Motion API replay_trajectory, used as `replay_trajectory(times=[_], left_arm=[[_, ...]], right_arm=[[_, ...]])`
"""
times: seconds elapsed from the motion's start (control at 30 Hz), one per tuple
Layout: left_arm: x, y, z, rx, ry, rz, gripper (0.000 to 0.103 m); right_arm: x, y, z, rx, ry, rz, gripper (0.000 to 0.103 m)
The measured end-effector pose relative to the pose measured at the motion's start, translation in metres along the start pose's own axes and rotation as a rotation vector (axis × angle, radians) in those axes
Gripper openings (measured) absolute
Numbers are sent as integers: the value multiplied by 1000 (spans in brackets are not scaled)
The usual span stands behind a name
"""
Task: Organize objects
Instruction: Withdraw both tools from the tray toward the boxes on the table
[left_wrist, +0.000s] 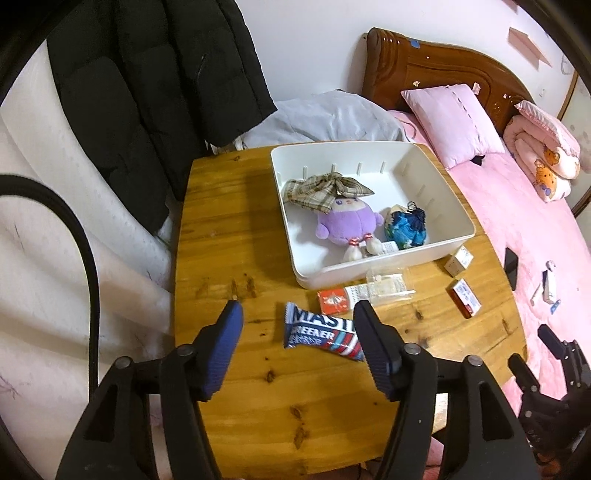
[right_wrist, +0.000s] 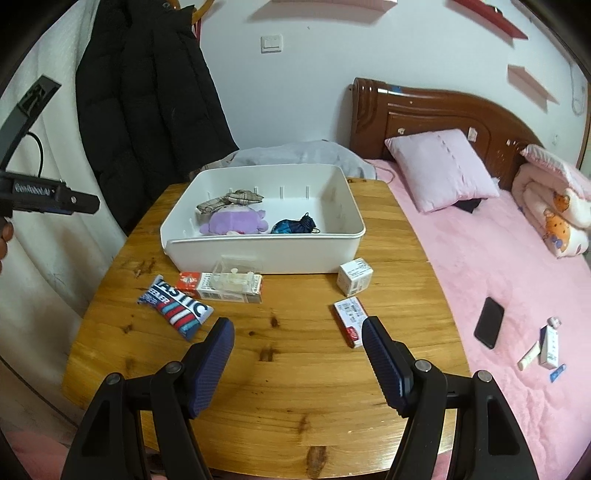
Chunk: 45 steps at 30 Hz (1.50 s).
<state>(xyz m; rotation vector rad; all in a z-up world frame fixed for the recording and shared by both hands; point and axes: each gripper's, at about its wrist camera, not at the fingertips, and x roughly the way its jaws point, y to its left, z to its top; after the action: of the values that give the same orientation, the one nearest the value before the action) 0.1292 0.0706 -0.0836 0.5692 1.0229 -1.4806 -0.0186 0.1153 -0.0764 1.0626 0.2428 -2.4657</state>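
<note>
A white bin (left_wrist: 369, 266) (right_wrist: 258, 254) stands on the round wooden table (left_wrist: 229, 236) (right_wrist: 295, 398). It holds a purple plush (left_wrist: 345, 223) (right_wrist: 236, 221) with a plaid bow (left_wrist: 321, 188) and a blue pouch (left_wrist: 404, 229) (right_wrist: 295, 226). In front of the bin lie a blue snack packet (left_wrist: 317, 332) (right_wrist: 175, 308), an orange box (left_wrist: 332, 301) (right_wrist: 190, 280), a clear plastic case (left_wrist: 386, 284) (right_wrist: 236, 277), a small white box (left_wrist: 458, 260) (right_wrist: 354, 277) and a flat red-and-white box (left_wrist: 466, 297) (right_wrist: 351, 319). My left gripper (left_wrist: 299, 308) is open around the snack packet, with a gap at its left pad. My right gripper (right_wrist: 298, 323) is open over bare wood, the flat box just beside its right finger.
A bed with a pink cover (right_wrist: 480, 258) borders the table's right side, with a black phone (right_wrist: 489, 326), small tubes and boxes (right_wrist: 546, 347) and a pink pillow (right_wrist: 443, 166) on it. A black coat (right_wrist: 147, 92) hangs behind the table at the left.
</note>
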Motion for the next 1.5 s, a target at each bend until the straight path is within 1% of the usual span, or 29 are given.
replay_trajectory(times=[0.03, 0.1, 0.13, 0.3, 0.5, 0.6, 0.7, 0.97, 1.07, 1.1, 1.3, 1.43, 1.5], left_arm=[[-1, 0, -1, -3, 4, -6, 70], [-2, -1, -4, -17, 16, -7, 79], [-2, -2, -6, -20, 20, -8, 80], [4, -4, -18, -60, 77, -36, 80], [14, -17, -22, -54, 141, -19, 80], [18, -26, -19, -55, 151, -19, 80], [24, -38, -12, -69, 173, -8, 80], [44, -74, 5, -50, 217, 4, 80], [56, -86, 9, -45, 245, 4, 83], [60, -90, 9, -1, 270, 1, 84], [89, -103, 14, 5, 342, -15, 85], [109, -109, 20, 31, 377, -24, 88], [117, -111, 23, 44, 388, -31, 92]], right_arm=[[0, 0, -2, -6, -4, -8, 72], [0, -2, -4, -11, -10, -14, 72], [1, -4, -5, -12, -11, -15, 72], [7, -11, -5, -33, -20, -24, 72], [19, -25, 1, -52, -22, -30, 72], [29, -36, 4, -66, -16, -20, 72], [40, -49, 9, -88, 10, 0, 72], [68, -73, 16, -159, 73, 76, 72], [80, -77, 18, -187, 108, 109, 72], [83, -78, 19, -199, 118, 117, 72], [103, -85, 19, -240, 184, 166, 72], [118, -90, 21, -237, 227, 180, 72], [125, -92, 21, -227, 253, 182, 72]])
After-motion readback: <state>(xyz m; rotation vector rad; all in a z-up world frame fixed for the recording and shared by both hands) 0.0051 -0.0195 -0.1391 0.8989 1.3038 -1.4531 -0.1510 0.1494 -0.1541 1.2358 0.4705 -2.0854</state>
